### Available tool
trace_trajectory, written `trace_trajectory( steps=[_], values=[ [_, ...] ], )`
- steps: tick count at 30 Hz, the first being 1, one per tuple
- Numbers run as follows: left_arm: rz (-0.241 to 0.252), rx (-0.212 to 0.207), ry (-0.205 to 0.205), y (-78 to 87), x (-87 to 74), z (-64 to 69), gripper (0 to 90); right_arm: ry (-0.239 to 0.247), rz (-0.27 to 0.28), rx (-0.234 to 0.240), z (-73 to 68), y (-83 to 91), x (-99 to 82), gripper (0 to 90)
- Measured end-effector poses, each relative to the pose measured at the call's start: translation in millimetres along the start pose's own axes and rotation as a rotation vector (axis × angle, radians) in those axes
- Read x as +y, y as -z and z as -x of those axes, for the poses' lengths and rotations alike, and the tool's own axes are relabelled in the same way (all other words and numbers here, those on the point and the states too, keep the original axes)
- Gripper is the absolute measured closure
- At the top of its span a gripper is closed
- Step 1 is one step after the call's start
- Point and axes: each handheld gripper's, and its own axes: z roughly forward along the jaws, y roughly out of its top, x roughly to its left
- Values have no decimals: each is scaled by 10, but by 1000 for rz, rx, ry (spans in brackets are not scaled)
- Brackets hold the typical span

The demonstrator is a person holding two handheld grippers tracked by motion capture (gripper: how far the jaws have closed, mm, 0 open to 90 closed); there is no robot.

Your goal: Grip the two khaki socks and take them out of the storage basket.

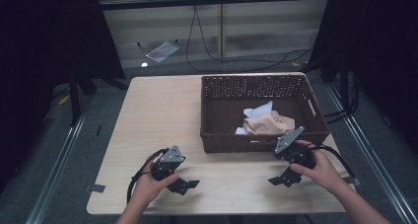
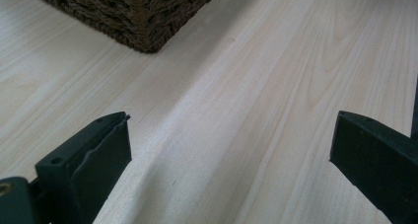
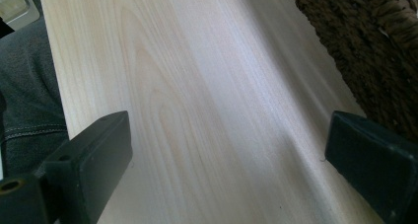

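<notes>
Two grippers here, one per hand, both low over the near edge of the light wood table [image 1: 148, 115]. Left gripper [image 1: 183, 184] sits at the near left, jaws spread wide with nothing but bare tabletop between them in the left gripper view. Right gripper [image 1: 285, 178] is at the near right, just in front of the basket, jaws also gaping wide and empty, only wood grain between them. Each one trails a black cable.

Bit further back there's one dark brown wicker basket [image 1: 217, 135], on the right half of the table. Its near wall stands between the right gripper and what's inside. One corner of it shows in the left gripper view [image 2: 143, 31].

Inside the basket, toward its near side: one peach-coloured cloth [image 1: 268, 123] bunched up, plus white cloth [image 1: 259, 110] poking out behind and beside it; can't tell if that's one piece or two.

Past the table, one black cable [image 1: 236, 60] loops over the floor.
</notes>
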Motion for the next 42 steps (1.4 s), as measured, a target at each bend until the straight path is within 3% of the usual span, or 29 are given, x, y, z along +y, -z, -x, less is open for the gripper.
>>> trace_trajectory(
  steps=[8, 27, 42],
  values=[
    [-4, 4, 3, 14, -8, -1, 19, -16, -3, 11, 5, 79, 58, 39],
    [1, 0, 7, 15, -14, -4, 19, 3, -51, 24, 59, 371, 266, 44],
    [-1, 0, 10, 12, -11, -4, 19, 7, -57, 67, 115, 609, 424, 46]
  ],
)
